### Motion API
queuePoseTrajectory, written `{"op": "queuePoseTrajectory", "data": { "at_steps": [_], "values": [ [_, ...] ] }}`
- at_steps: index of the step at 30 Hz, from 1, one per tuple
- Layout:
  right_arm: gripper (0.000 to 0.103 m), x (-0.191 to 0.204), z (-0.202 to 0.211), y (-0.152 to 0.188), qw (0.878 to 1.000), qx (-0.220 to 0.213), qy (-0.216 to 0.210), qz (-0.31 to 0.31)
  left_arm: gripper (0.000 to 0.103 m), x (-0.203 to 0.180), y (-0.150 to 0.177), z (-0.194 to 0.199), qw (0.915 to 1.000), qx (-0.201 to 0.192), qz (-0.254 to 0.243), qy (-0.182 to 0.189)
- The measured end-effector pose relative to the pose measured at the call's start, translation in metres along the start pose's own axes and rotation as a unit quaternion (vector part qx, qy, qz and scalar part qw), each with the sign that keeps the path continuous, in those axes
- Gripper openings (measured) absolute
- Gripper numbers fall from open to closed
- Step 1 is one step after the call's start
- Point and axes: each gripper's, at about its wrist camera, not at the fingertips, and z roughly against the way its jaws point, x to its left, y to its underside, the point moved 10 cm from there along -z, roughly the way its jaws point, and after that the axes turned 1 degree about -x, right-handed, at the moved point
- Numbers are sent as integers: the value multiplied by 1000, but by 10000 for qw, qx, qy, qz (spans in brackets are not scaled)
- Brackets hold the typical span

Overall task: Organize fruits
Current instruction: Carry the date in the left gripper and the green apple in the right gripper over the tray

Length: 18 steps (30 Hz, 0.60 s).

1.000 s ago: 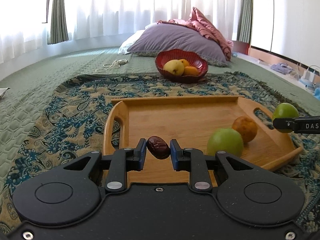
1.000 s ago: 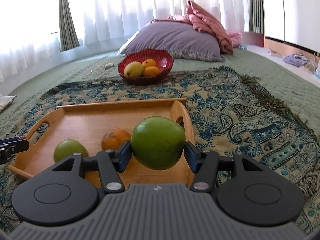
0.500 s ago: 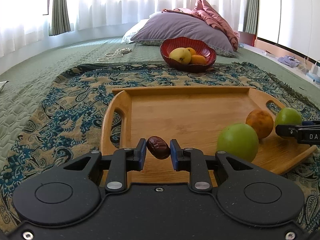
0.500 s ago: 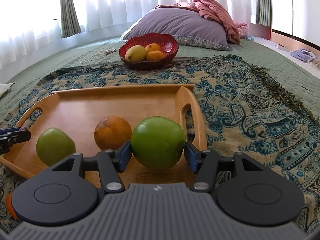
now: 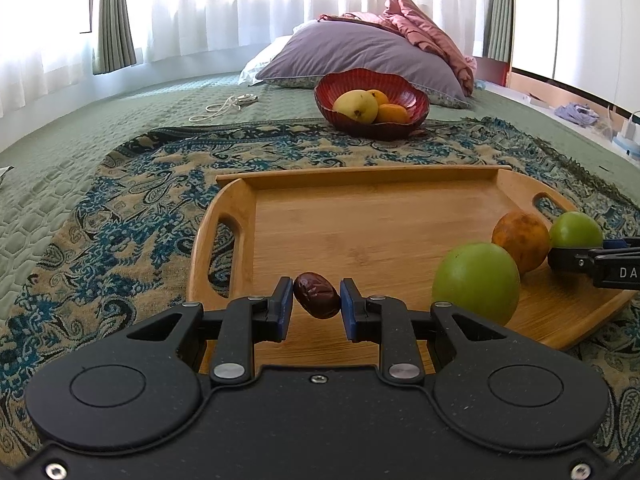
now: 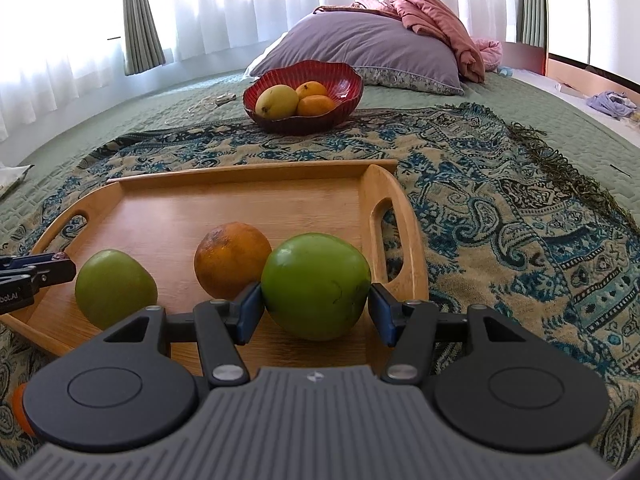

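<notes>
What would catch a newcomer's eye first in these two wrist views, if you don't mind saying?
Most striking is the big green fruit gripped in the right tool over the near right end of the wooden tray. Next comes the small dark date pinched in the left tool at the tray's near edge. Behind, a red bowl of yellow and orange fruit sits on the patterned throw.

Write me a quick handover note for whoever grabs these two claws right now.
Left claw: shut on a dark brown date, over the wooden tray's near left end.
Right claw: shut on a green fruit, low at the tray's right end.
Done: a second green fruit and a brownish orange sit on the tray.
Left: release both held fruits. The red bowl beyond holds a yellow fruit and two oranges.
</notes>
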Motion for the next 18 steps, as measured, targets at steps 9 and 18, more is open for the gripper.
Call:
{"op": "queuePoseTrajectory", "data": {
  "at_steps": [9,18],
  "values": [
    [61,0,0,0,10000,-6,4,10,24,0,3,-5,10000,60,30,14],
    [63,1,3,3,9999,63,29,135,24,2,9,-11,9998,160,141,34]
  ]
}}
